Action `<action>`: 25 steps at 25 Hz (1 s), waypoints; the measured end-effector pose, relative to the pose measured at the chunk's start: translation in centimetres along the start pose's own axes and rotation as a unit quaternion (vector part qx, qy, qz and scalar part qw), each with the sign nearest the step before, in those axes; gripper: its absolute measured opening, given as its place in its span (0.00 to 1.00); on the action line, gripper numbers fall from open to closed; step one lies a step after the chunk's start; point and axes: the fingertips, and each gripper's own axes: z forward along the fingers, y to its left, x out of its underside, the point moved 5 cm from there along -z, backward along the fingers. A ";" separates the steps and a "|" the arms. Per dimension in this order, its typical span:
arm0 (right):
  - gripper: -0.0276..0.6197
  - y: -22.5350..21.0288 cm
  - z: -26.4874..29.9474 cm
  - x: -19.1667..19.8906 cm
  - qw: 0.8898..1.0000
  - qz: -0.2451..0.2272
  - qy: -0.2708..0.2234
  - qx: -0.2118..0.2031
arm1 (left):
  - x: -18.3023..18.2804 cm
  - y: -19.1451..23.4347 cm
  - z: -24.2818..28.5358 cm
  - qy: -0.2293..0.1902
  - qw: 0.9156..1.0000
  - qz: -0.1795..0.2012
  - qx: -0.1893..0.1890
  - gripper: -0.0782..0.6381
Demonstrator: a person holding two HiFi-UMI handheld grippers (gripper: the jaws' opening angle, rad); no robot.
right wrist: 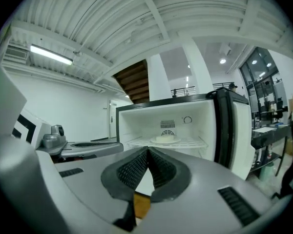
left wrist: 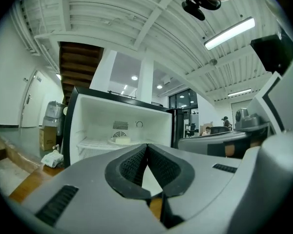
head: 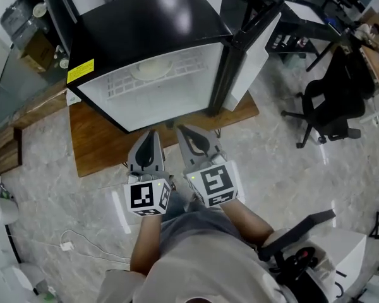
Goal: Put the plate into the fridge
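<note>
Both claws are pressed together and pinch nothing. The left claw [head: 153,136] and right claw [head: 183,131] hang side by side at the front edge of the wooden tabletop [head: 101,141]. On it stands the fridge [head: 145,24], its mouth facing them and its door [head: 249,55] open at the right, nearer the right claw. Inside, the wire shelf [head: 196,62] carries the plate [head: 153,69] at its middle, toward the back edge. It is straight ahead of both claws and well apart from them. The plate looks already placed, and only the door seems left.
</note>
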 end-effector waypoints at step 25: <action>0.07 4.4 -8.8 0.1 0.996 -0.024 0.007 0.086 | -1.3 1.1 -8.7 0.006 0.997 -0.074 0.038 0.13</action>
